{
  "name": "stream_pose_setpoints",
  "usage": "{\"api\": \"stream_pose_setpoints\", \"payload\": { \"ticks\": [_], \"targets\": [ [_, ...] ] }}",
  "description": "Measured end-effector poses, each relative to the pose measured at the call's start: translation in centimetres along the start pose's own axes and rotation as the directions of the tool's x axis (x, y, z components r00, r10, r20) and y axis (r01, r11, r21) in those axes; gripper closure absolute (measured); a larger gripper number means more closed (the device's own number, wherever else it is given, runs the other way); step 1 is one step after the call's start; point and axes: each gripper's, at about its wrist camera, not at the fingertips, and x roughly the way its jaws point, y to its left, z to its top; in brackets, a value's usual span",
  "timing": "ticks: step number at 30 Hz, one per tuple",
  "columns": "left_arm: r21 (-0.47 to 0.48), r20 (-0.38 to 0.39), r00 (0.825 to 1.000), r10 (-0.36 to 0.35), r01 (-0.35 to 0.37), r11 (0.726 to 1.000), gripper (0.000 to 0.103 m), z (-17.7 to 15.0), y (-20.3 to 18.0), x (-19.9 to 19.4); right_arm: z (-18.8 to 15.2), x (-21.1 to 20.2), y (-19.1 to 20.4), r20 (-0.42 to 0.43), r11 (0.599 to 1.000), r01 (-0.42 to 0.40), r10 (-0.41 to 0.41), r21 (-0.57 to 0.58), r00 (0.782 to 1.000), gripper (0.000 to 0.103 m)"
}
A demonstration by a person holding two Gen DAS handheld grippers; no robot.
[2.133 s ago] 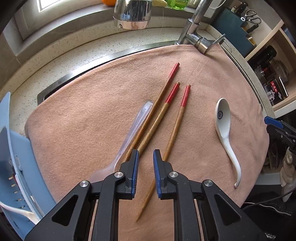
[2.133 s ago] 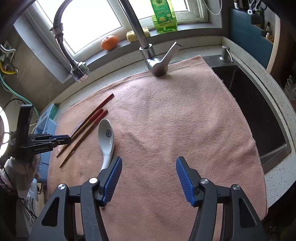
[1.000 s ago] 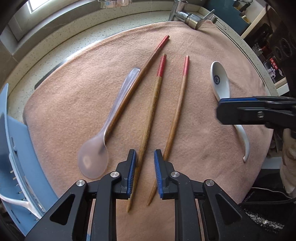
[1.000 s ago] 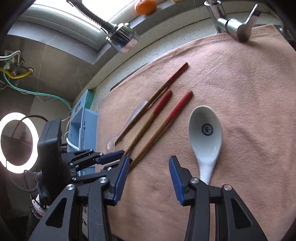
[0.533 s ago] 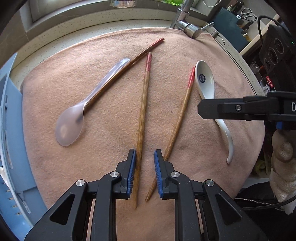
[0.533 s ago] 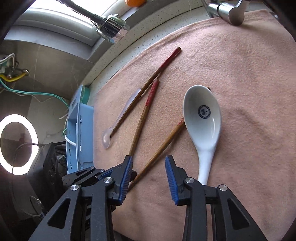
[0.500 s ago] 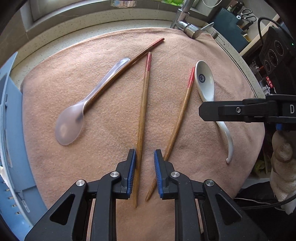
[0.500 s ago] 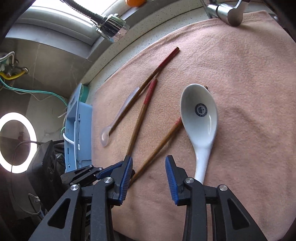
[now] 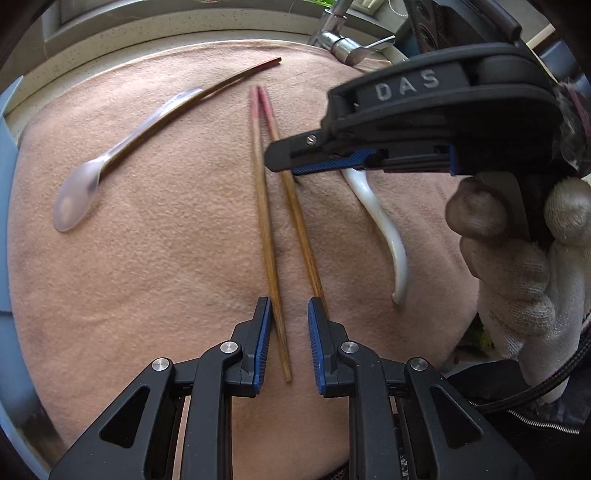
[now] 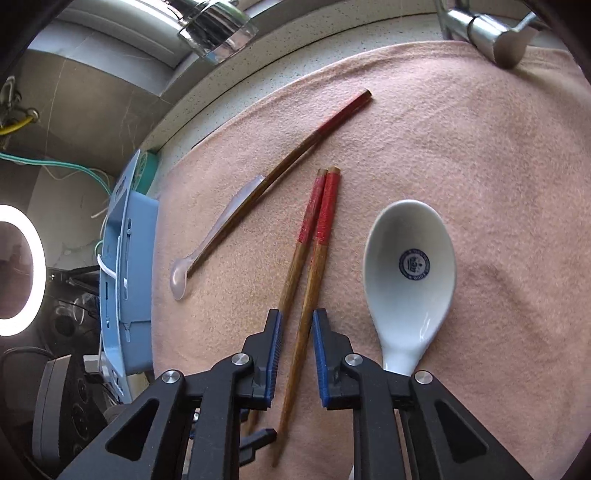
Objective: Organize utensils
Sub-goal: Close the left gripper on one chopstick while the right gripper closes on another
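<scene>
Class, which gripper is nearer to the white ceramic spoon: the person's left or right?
Right. The right gripper straddles a chopstick just beside the white ceramic spoon, jaws closing; the left gripper sits farther off, by the chopsticks' tips.

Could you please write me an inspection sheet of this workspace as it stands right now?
Surface: pink towel spread over the sink counter.
Job's things: two red-tipped chopsticks side by side; third chopstick beside the translucent spoon; white ceramic spoon to their right.
Clutter: nothing seen.
Grippers: left gripper narrow, straddling one chopstick end; right gripper closing around the pair.
Cables: green wires by the wall.
Surroundings: faucet, blue rack, ring light.
</scene>
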Motion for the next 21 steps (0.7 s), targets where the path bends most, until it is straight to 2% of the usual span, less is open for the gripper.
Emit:
{"api": "stream_pose_setpoints", "payload": {
  "ticks": [7, 12, 18, 21],
  "targets": [
    [-0.109, 0.058, 0.998, -0.019, 0.025, 0.994, 0.086, -0.1, 0.6, -0.2, -0.2, -0.6, 0.0, 0.001, 0.997, 0.047, -0.047, -0.066, 0.999, 0.088],
    [-0.098, 0.07, 0.996, 0.047, -0.04, 0.994, 0.086, 0.2, 1.7, -1.2, -0.6, -0.6, -0.7, 0.009, 0.998, 0.044, -0.044, -0.044, 0.999, 0.088],
    [-0.055, 0.057, 0.994, 0.088, -0.085, 0.995, 0.086, 2.8, 1.8, -0.4, -0.6, -0.4, -0.2, 0.013, 0.997, 0.053, -0.052, -0.048, 0.999, 0.088],
    [-0.068, 0.058, 0.992, 0.113, -0.109, 0.992, 0.086, 3.2, 2.0, 0.1, -0.7, -0.4, 0.1, 0.022, 0.992, 0.101, -0.099, -0.077, 0.995, 0.088]
  ]
}}
